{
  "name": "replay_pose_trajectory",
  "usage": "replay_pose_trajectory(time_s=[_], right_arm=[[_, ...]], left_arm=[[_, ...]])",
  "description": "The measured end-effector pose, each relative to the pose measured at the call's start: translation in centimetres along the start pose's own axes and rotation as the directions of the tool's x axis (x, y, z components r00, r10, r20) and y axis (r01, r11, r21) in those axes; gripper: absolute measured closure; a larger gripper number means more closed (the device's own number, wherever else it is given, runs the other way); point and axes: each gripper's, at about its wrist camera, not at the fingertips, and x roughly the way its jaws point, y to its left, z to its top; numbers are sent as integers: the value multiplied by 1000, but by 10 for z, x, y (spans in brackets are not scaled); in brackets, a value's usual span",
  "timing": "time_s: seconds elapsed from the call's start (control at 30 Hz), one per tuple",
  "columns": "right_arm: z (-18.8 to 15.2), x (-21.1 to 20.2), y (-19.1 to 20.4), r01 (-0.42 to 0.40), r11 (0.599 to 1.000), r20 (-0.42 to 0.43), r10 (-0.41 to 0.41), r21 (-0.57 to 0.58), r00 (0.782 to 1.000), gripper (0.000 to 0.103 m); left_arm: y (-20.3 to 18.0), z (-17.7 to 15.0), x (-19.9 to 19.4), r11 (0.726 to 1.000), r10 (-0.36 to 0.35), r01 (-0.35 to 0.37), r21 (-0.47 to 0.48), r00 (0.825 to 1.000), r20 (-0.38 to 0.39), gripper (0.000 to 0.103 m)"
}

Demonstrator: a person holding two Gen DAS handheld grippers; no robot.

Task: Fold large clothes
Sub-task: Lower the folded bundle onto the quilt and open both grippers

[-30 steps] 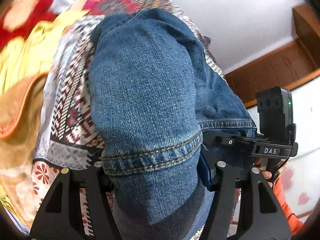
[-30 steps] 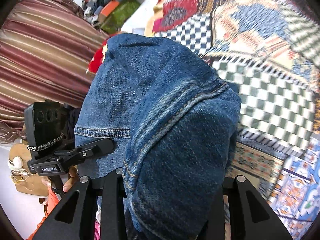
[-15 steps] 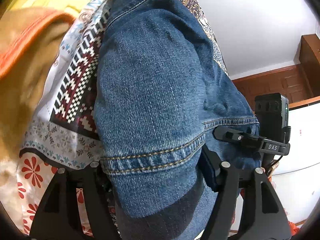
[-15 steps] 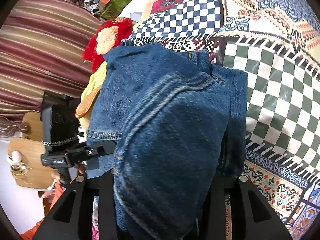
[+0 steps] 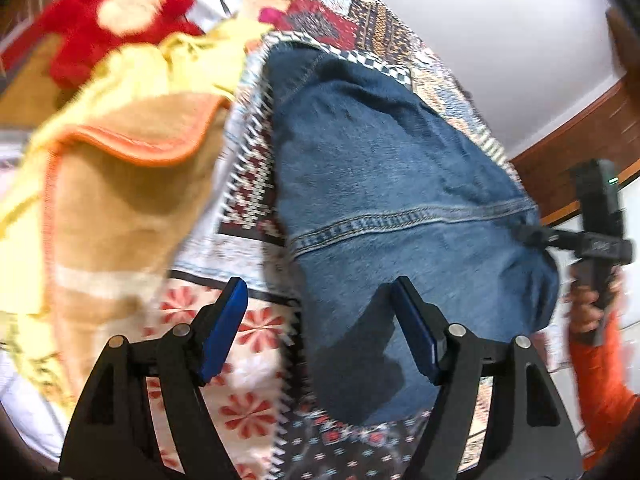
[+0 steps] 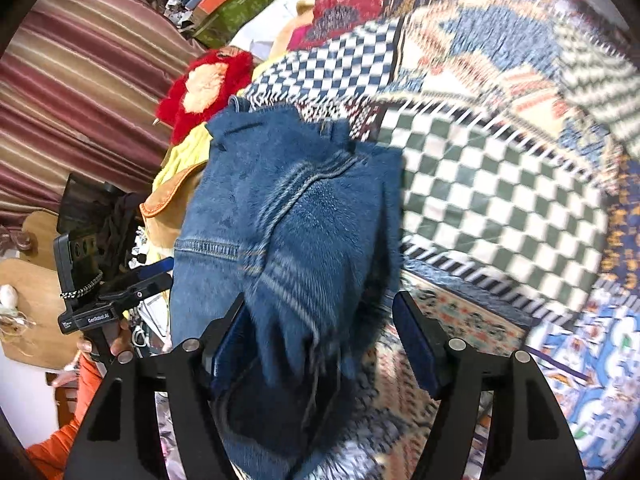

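While motion blur smears both views, folded jeans [image 5: 400, 200] on patchwork quilt [image 6: 500, 200], left claw [image 5: 320, 320] apart, right claw [image 6: 320, 332] apart.

The blue jeans [image 5: 384, 184] lie folded in a thick bundle on the patchwork bedspread [image 5: 248, 192]. The cloth is faded blue denim with pale stitched seams. One hem with two rows of stitching runs across the top layer. In the right wrist view the jeans [image 6: 288, 216] show a long seam with light stripes beside it going down the middle. The bundle looks puffy, not flat. Its near end hangs over the edge of the bed.
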Motion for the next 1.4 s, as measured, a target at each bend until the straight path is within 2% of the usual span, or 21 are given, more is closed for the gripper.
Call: replay_pose_trajectory(time_s=[0.07,0.1,0.2,0.3,0.4,0.43,0.53,0.6,0.67,0.77,0.83,0.97,1.03,1.1,1.17,1.2,1.3,1.4], right_arm=[[-2,-14,8,50,998,29,-49,-32,998,34],[-4,-26,13,106,992,59,-103,-61,993,34],[-4,-47,35,184,974,139,-165,-134,976,34],[2,-60,60,215,959,216,-173,-185,961,34],[18,-47,87,231,945,259,-169,-230,951,34],[24,-39,94,245,939,267,-179,-242,947,34],[41,-5,100,278,929,250,-216,-246,944,34],[52,20,88,256,945,183,-219,-206,958,34],[58,36,71,221,964,130,-202,-150,971,34],[57,46,43,206,974,107,-196,-97,975,34],[54,44,26,158,985,95,-151,-68,984,34],[46,30,15,119,991,90,-113,-58,990,34],[40,17,24,156,983,128,-143,-99,981,34],[28,0,42,219,963,209,-184,-159,960,34],[10,-13,58,251,947,273,-192,-199,943,34],[3,-14,63,251,945,280,-188,-210,941,34],[-19,-11,71,268,936,266,-205,-227,942,34],[-38,-7,70,329,918,264,-269,-219,926,34]], left_arm=[[-10,-1,-12,998,50,-52,36,998,29,30],[-18,0,-21,995,73,-77,63,995,64,30],[-37,24,-27,989,100,-115,97,984,146,30],[-52,45,-25,980,114,-146,137,969,218,28],[-60,69,-12,971,144,-184,151,959,245,28],[-60,77,-2,973,141,-179,145,961,238,28],[-57,100,33,983,127,-147,109,976,175,28],[-55,111,53,984,133,-148,95,980,146,28],[-52,118,69,981,158,-171,89,978,138,28],[-48,128,84,968,225,-239,82,963,149,28],[-40,133,86,963,251,-262,66,958,139,28],[-32,130,68,952,287,-300,65,945,158,28],[-35,125,55,938,316,-336,83,929,191,28],[-40,110,37,929,317,-348,123,923,218,28],[-44,94,26,933,294,-328,146,932,213,28],[-47,86,22,936,282,-315,154,937,204,28],[-53,54,12,953,225,-253,169,960,168,28],[-58,28,10,959,206,-228,168,969,135,28]])
